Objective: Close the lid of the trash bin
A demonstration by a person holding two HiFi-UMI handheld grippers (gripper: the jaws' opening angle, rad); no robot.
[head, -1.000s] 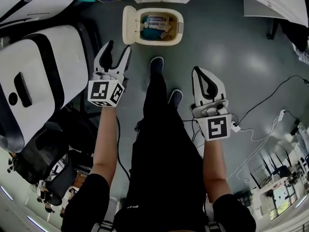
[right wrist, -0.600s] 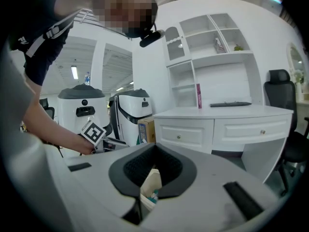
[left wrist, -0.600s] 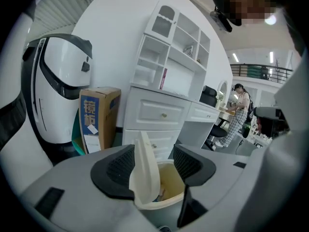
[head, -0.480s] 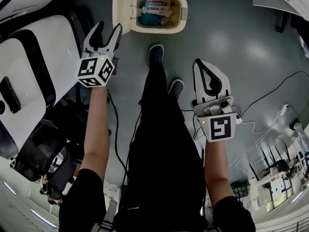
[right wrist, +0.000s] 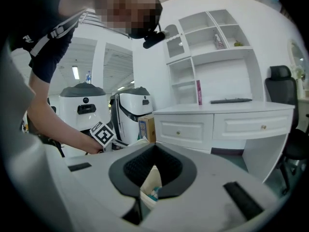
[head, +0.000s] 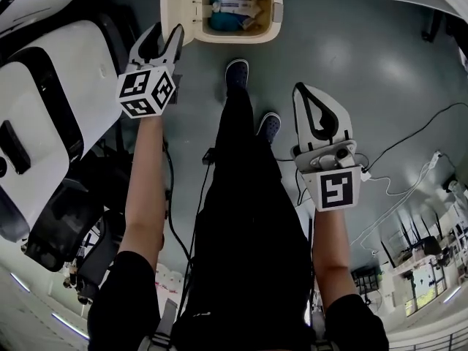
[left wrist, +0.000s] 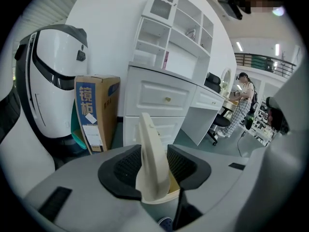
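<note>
Shows one trash bin on the grey floor, ahead of two dark shoes, with its one lid swung up and standing on edge at the bin's left side. Finds that lid between the jaws of the left gripper, seen edge-on in the left gripper view. Reads those jaws as released, just closing in on the lid, with a sliver of the bin's tan inside visible between lid and right pad. Sets the right gripper well back from the bin, beside the nearer shoe, clenched tip to tip on nothing. Counts two grippers, one bin, one lid, and one cardboard box beside a white cabinet. Leaves the blue and white contents of the bin uncounted, too small to tell.
</note>
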